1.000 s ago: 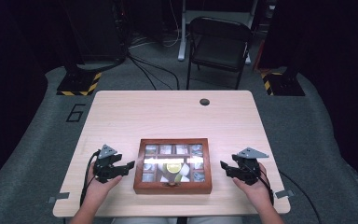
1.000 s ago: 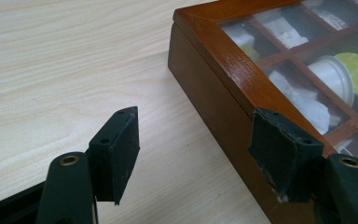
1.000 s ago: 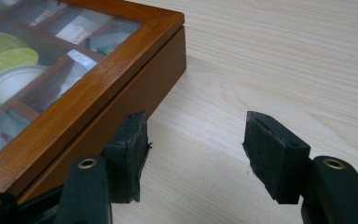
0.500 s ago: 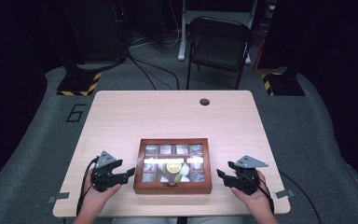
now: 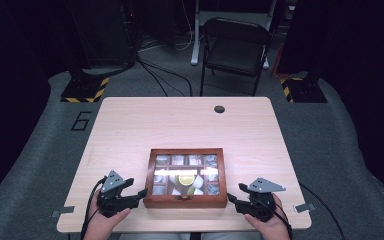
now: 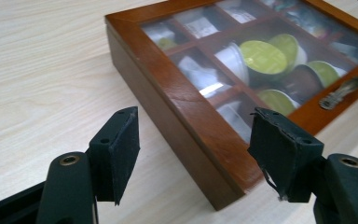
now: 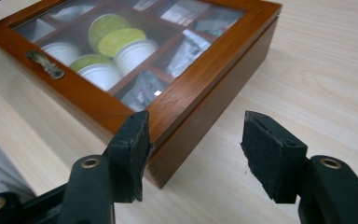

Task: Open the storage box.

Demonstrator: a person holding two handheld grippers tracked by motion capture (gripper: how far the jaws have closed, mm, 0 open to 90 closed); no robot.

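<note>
A closed wooden box [image 5: 186,202] with a windowed lid sits near the table's front edge. Through the panes I see green-topped capsules [image 6: 263,56] [image 7: 107,28] and small sachets. A metal latch [image 6: 340,91] [image 7: 44,63] sits on the front rail. My left gripper [image 5: 141,193] hovers at the box's front left corner [image 6: 228,186], open, its pads apart from the wood. My right gripper [image 5: 235,193] is at the front right corner [image 7: 168,154], also open with nothing held. In the left gripper view the jaws [image 6: 198,144] straddle that corner; in the right gripper view the same holds [image 7: 200,144].
The pale wooden table [image 5: 180,125] has a dark round hole [image 5: 219,109] at the back. A black folding chair [image 5: 235,50] stands behind it. Small metal clips [image 5: 61,213] [image 5: 302,207] sit on the front edge beside my hands.
Both hands have drawn back toward the table's near edge, from beside the box to its front corners. The box has not moved.
</note>
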